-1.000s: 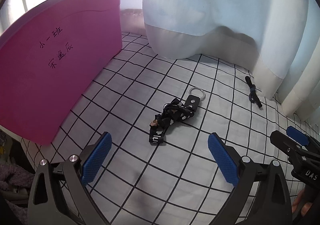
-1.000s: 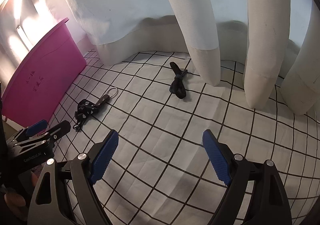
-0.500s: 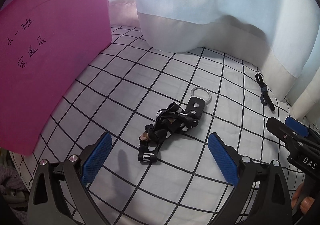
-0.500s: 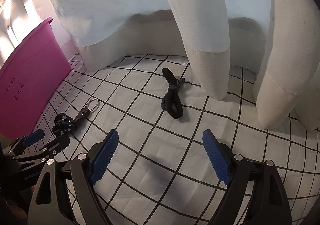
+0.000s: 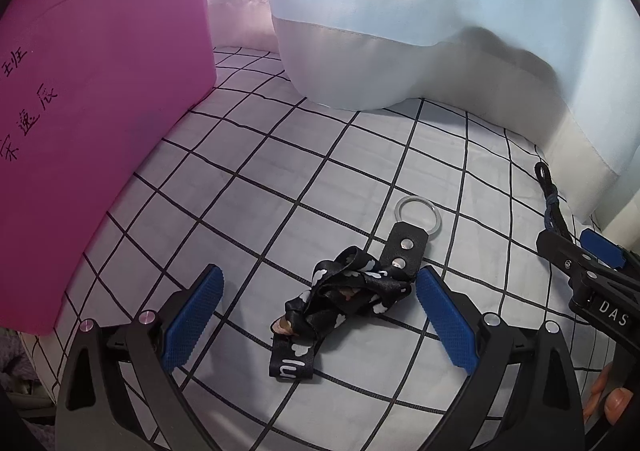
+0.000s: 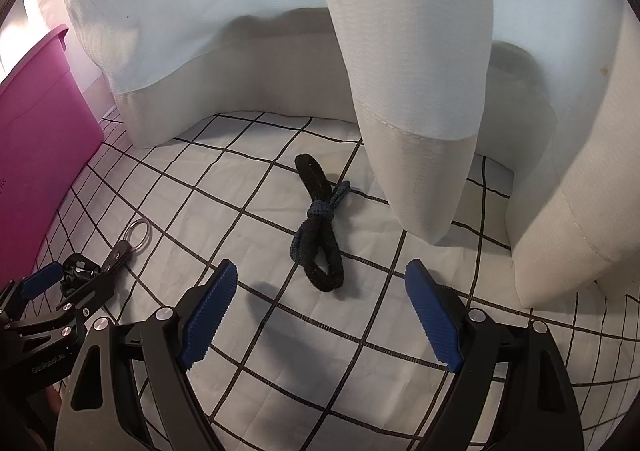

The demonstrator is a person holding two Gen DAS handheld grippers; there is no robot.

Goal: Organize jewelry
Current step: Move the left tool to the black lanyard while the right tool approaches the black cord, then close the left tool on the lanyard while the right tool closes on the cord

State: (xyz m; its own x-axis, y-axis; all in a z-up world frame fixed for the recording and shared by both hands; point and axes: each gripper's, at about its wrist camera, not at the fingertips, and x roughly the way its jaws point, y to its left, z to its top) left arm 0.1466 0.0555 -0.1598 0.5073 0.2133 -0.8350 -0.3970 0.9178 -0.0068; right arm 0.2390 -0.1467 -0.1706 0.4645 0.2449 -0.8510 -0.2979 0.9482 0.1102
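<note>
Left wrist view: left gripper [image 5: 320, 315] wide open, empty, straddling bunched black lanyard [image 5: 344, 295] on checked surface [image 5: 248, 179]; strap runs away toward key ring [image 5: 418, 211]. Right gripper [image 6: 320, 307] open, empty, black cord loop [image 6: 320, 227] just ahead, lengthwise.

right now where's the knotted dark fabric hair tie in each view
Left wrist view: the knotted dark fabric hair tie lies at the far right edge, near the pale curtain hem.
Right wrist view: the same tie lies at centre, ahead of the open tongs.
Shared landmark: the black strap keychain with a metal ring.
</note>
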